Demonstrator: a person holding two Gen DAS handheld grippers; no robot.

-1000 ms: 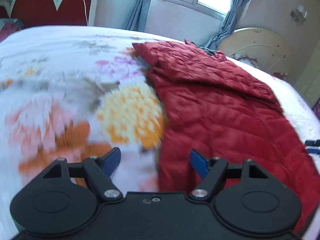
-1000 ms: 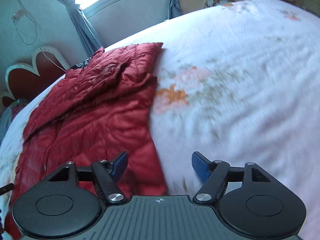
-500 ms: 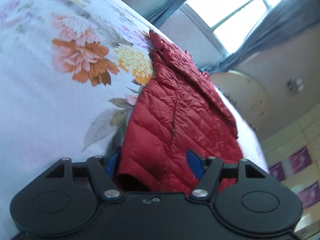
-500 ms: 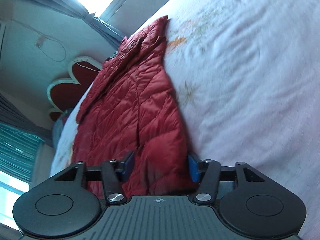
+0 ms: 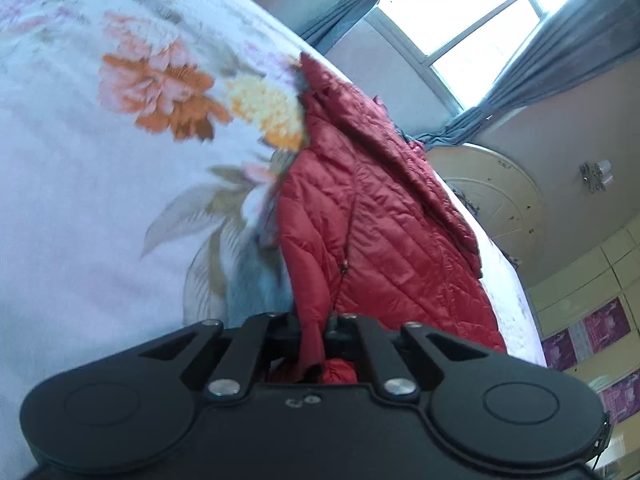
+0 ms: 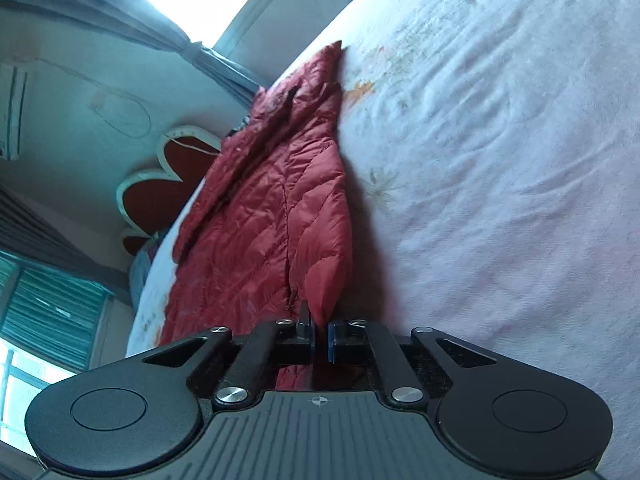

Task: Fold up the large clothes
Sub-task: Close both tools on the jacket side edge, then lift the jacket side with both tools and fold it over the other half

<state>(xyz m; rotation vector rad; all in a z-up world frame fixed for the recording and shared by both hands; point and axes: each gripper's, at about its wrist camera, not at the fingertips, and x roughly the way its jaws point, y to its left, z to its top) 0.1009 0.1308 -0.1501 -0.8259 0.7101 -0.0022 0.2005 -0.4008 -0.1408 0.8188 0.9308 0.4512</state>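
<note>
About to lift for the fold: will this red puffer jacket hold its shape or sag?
Likely floppy: the red puffer jacket bunches where the left tool pinches its hem. Probably light, being puffy quilting. Its shiny shell may slip from the right tool.

The right gripper [image 6: 320, 338] has just closed, and its jaws now pinch the near hem corner of a red quilted puffer jacket [image 6: 276, 216]. The jacket lies stretched away across a white floral bedsheet [image 6: 500, 184], its far end toward a window with grey curtains [image 6: 132, 20]. A red heart-shaped headboard [image 6: 164, 184] stands at the left.
</note>
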